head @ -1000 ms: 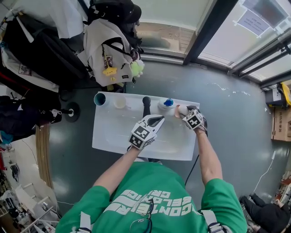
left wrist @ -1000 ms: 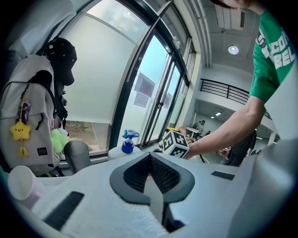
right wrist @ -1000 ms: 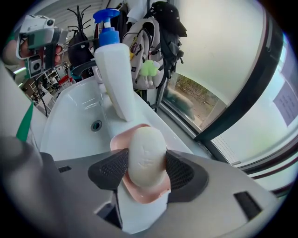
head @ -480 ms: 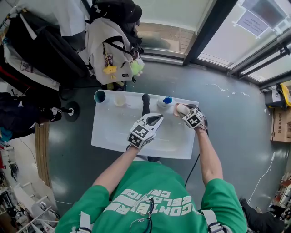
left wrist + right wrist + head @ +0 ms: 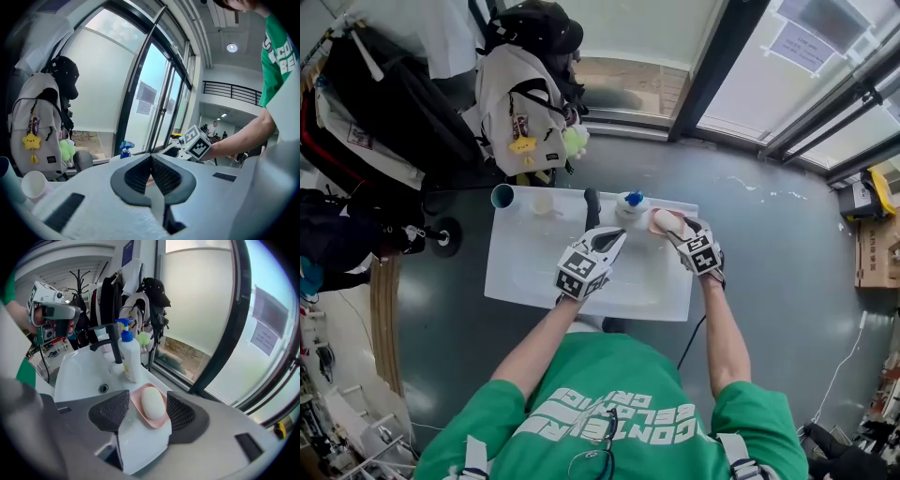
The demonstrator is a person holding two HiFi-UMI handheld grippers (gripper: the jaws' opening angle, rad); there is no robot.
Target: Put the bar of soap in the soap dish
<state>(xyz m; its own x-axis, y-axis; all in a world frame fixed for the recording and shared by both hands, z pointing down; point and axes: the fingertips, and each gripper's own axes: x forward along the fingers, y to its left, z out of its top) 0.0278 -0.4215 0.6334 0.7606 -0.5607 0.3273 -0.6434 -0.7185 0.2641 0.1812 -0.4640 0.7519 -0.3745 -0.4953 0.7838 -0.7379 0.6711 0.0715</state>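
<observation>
A person in a green T-shirt [image 5: 609, 412] stands at a white washbasin [image 5: 525, 272], seen from above, holding a gripper in each hand. At far left, behind the basin, a pale backpack [image 5: 520, 103] hangs with a black cap [image 5: 539, 23] above it. Along the basin's back ledge, from left to right, stand a teal cup [image 5: 503, 197], a small pale cup [image 5: 543, 202], a black faucet [image 5: 592, 202] and a white pump bottle with a blue top [image 5: 630, 204]. The left gripper [image 5: 614, 239] hovers over the middle of the bowl, pointing towards the back ledge. Its own view shows the two ribbed jaws pressed together with nothing between them. Just right of the pump bottle, at the right end of the ledge, sits a pink soap dish [image 5: 136, 401]. The white oval bar of soap [image 5: 153, 402] lies inside it, lengthwise. The right gripper [image 5: 146, 412] is held close in front of the dish with its jaws spread wide apart. From its camera, one jaw shows on each side of the dish, and the soap lies free between them, clear of both pads. This gripper holds nothing. Farther right, the grey floor [image 5: 769, 244] runs to glass doors [image 5: 825, 84] with dark frames.
</observation>
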